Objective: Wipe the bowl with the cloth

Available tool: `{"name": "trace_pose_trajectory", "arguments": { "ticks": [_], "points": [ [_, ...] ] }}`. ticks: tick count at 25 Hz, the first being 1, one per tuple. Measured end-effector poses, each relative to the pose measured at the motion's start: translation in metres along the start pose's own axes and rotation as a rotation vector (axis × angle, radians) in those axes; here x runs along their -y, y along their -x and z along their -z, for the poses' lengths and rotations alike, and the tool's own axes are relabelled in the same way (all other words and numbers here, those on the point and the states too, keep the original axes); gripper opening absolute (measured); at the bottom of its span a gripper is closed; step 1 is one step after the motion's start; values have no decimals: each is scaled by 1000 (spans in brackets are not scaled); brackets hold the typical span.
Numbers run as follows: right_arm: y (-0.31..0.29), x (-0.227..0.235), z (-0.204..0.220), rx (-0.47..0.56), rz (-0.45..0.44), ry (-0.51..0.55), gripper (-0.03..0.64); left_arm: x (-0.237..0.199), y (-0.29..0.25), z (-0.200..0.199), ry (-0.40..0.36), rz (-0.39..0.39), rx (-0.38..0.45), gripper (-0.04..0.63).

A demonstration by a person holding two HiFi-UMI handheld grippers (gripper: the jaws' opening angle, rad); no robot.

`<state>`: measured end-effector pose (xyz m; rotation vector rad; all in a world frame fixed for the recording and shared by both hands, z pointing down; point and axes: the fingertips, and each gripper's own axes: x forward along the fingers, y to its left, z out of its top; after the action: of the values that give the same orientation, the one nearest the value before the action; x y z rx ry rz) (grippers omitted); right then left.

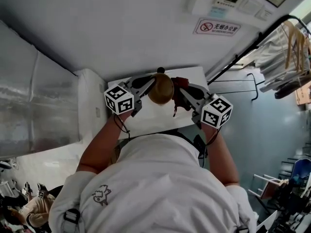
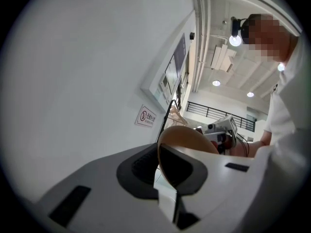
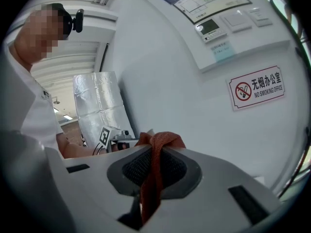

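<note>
The bowl (image 1: 161, 89) is tan and smooth. It is tipped up on edge above the white bench (image 1: 146, 119), with its rim pinched between the jaws of the left gripper (image 1: 151, 85). The cloth (image 1: 181, 85) is rust-red and woven, bunched into a wad. It is clamped in the right gripper (image 1: 184, 94), just beside the bowl; whether they touch cannot be told. A strip of the cloth trails down between the jaws.

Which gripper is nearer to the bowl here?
Left. The left gripper is shut on the bowl at its rim; the right gripper, shut on the cloth, is close beside it on the other side.
</note>
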<state>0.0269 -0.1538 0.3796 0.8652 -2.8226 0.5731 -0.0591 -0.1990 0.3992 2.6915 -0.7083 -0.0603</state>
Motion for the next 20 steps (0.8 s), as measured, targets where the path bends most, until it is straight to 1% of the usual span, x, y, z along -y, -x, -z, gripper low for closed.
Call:
{"name": "trace_pose_trajectory", "arguments": {
  "ticks": [2, 4, 8, 10, 15, 20],
  "points": [
    [1, 7, -4, 22, 8, -3, 52, 10, -6, 11, -24, 18, -44, 23],
    [1, 16, -8, 40, 16, 7, 52, 14, -9, 20, -41, 7, -80, 23],
    [2, 38, -13, 38, 75, 96, 52, 3, -5, 29, -24, -81, -102, 23],
    [4, 46, -10, 27, 81, 122, 52, -5, -2, 32, -5, -127, -102, 23],
    [5, 71, 6, -10, 52, 105, 52, -19, 0, 44, 32, -248, -103, 23],
    [7, 93, 18, -42, 19, 96, 52, -26, -5, 58, 69, -331, -105, 23]
  ]
}}
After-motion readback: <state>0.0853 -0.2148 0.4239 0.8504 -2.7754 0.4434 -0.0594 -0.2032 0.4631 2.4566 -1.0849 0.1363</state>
